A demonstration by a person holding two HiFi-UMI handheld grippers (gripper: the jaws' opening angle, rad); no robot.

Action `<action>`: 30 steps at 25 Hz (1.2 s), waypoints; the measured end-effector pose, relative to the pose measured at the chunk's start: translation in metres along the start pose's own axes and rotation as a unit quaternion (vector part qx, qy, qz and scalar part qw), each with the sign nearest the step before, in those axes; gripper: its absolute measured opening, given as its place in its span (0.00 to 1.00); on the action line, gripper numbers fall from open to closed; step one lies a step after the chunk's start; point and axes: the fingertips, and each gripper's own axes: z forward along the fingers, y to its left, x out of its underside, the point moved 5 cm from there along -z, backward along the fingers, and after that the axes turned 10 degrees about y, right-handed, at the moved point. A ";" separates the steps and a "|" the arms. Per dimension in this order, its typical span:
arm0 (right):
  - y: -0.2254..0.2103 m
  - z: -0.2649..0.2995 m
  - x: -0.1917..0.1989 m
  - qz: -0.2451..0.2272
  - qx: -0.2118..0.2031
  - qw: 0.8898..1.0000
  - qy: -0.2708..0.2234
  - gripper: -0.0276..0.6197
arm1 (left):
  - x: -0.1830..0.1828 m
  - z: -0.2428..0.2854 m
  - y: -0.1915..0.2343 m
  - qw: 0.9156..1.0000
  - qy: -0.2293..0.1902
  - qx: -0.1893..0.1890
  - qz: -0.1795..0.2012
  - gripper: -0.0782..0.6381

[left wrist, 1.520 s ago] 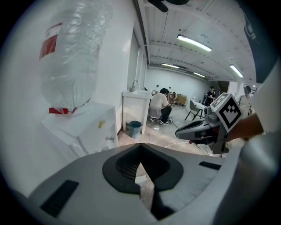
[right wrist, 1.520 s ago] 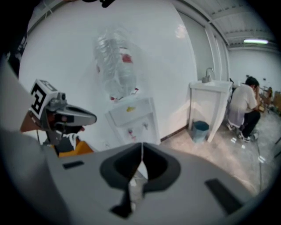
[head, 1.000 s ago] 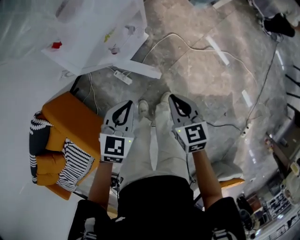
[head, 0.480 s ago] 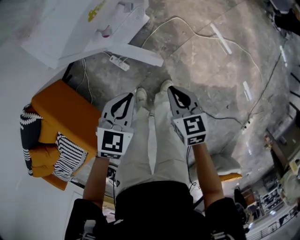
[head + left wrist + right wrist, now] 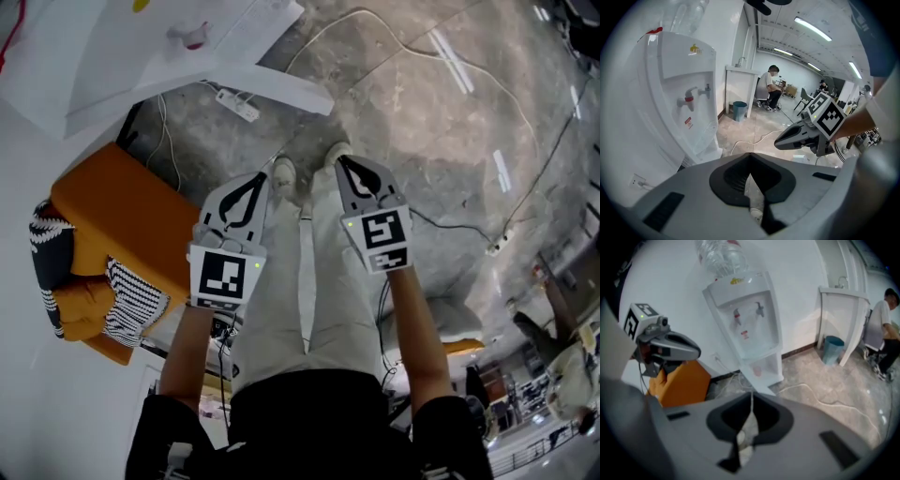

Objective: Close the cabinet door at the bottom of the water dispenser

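Down at the foot of the white water dispenser (image 5: 747,319), the cabinet door (image 5: 277,91) hangs wide open. It is a plain white panel, and its long edge runs across the floor from the dispenser on the left out toward the right. Its free end lies almost straight ahead of the right gripper (image 5: 343,161), which looks the nearer of the two, while the left gripper (image 5: 263,178) faces the end joined to the dispenser. Both grippers have their jaws pressed together and carry nothing. An orange armchair (image 5: 122,211) sits off to the left gripper's left.
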 end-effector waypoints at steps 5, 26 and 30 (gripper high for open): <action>-0.007 0.030 0.013 -0.004 -0.012 1.000 0.026 0.10 | 0.010 0.017 0.000 1.000 0.005 0.007 -0.010 0.12; -0.020 0.127 0.043 -0.080 -0.009 0.989 0.121 0.21 | 0.040 0.053 0.006 0.999 0.033 0.010 -0.013 0.12; -0.029 0.142 0.041 -0.068 0.001 0.989 0.130 0.24 | 0.043 0.057 0.012 0.999 0.037 0.005 -0.011 0.12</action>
